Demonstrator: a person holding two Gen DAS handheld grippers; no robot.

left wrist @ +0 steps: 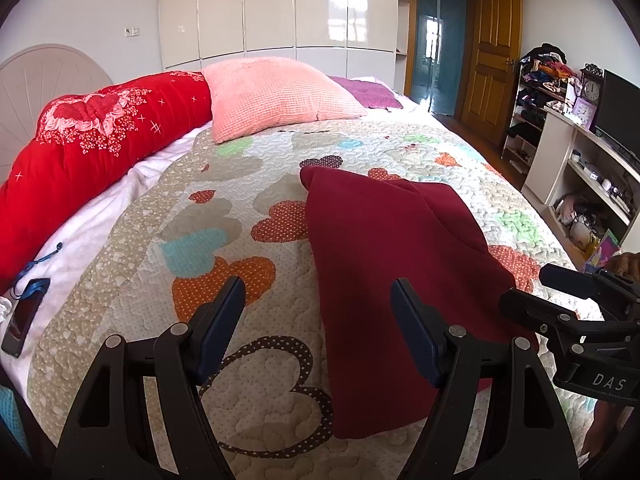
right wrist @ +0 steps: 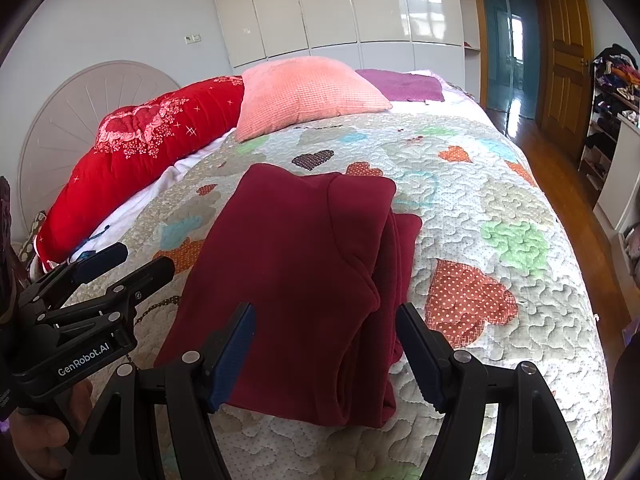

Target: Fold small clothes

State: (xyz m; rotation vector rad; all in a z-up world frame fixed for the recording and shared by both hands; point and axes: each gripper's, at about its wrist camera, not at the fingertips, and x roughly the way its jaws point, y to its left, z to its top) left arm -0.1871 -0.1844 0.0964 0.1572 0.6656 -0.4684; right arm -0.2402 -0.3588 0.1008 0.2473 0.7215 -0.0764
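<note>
bed (left wrist: 360, 148) covered by heart-patterned quilt | on it: folded dark red garment (right wrist: 304, 264); pink pillow (left wrist: 276, 96); red duvet (left wrist: 80, 160); purple cloth (left wrist: 368, 92); phone (left wrist: 24, 320)

both black plastic: left gripper (left wrist: 318, 300) and right gripper (right wrist: 326, 326) with dark blue ribbed pads, round silver rivets; white "genrobot.ai" lettering on left, "das" on right.

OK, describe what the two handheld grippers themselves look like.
Both are black plastic two-finger clamps with silver rivet pins at the linkages. The left gripper and right gripper carry dark blue ribbed pads on their fingers. White lettering reads "GenRobot.AI" on the left body, "DAS" on the right.
</note>
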